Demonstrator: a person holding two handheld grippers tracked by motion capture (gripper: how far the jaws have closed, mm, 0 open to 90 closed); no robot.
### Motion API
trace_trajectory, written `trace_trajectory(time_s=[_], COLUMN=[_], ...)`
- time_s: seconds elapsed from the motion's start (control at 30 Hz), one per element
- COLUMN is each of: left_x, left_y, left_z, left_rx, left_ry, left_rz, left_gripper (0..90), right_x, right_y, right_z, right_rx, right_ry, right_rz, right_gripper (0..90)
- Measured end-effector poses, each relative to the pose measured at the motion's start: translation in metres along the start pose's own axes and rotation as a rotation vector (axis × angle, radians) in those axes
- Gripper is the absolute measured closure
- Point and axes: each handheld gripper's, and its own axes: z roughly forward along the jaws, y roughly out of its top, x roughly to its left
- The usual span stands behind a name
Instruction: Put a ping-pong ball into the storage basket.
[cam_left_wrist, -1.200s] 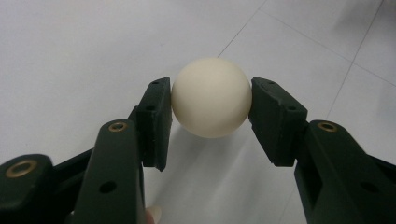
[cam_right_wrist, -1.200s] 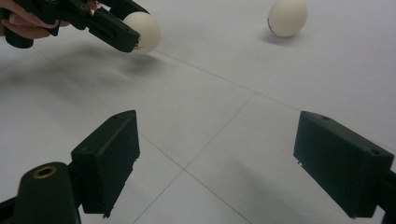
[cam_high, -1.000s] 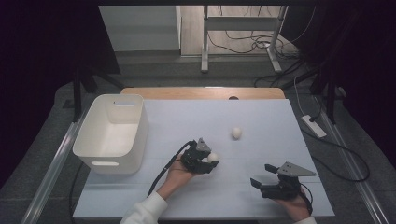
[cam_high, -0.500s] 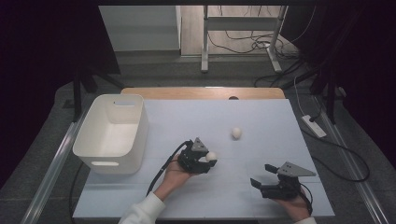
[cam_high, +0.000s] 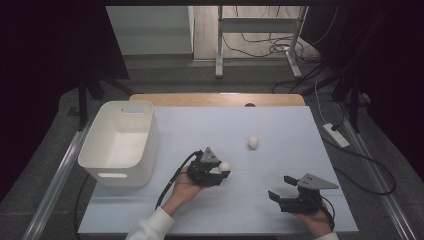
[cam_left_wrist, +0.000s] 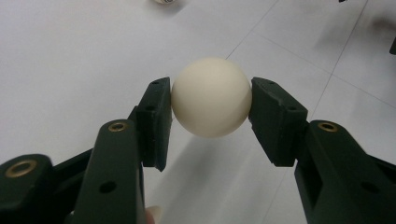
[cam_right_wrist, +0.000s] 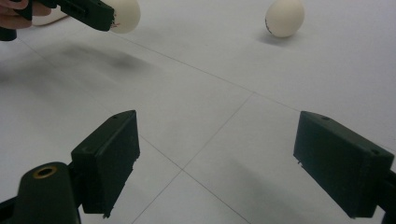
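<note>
Left gripper (cam_left_wrist: 211, 100) is clamped on a cream-white smooth round ball (cam_left_wrist: 211, 97), both pads pressed against its sides. Against the high view from a second ago the change is small: the ball rides between the jaw tips as before, the hand has barely shifted, and the grip width looks the same. Judgement: the grasp is done and stable, and the carry has not really started.

In the high view the left gripper (cam_high: 209, 170) sits just right of the white rectangular plastic bin (cam_high: 120, 145), ball (cam_high: 224, 166) at its far-right tip. The bin is the likely drop point, so the next move looks like a lift and swing across to the bin side.

Right gripper (cam_right_wrist: 217, 158), jaws wide apart with nothing between them, rests in the same spot as 1 second ago. A 2nd cream-white egg-shaped ball (cam_right_wrist: 284, 17) lies ahead of it on the white table surface (cam_right_wrist: 224, 93), well apart from its jaws, probably next in line.
</note>
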Motion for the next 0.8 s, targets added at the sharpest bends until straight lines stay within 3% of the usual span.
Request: trace_trajectory(time_s=[0.8], left_x=[0.01], left_y=[-0.006], left_z=[-0.035], left_rx=[-0.12], left_ry=[0.022], left_rz=[-0.023], left_gripper=[50.8], right_x=[0.001], right_y=[0.0], right_z=[0.0], right_rx=[0.003], right_ry=[-0.003], right_rz=[-0.012], right_gripper=[14.6])
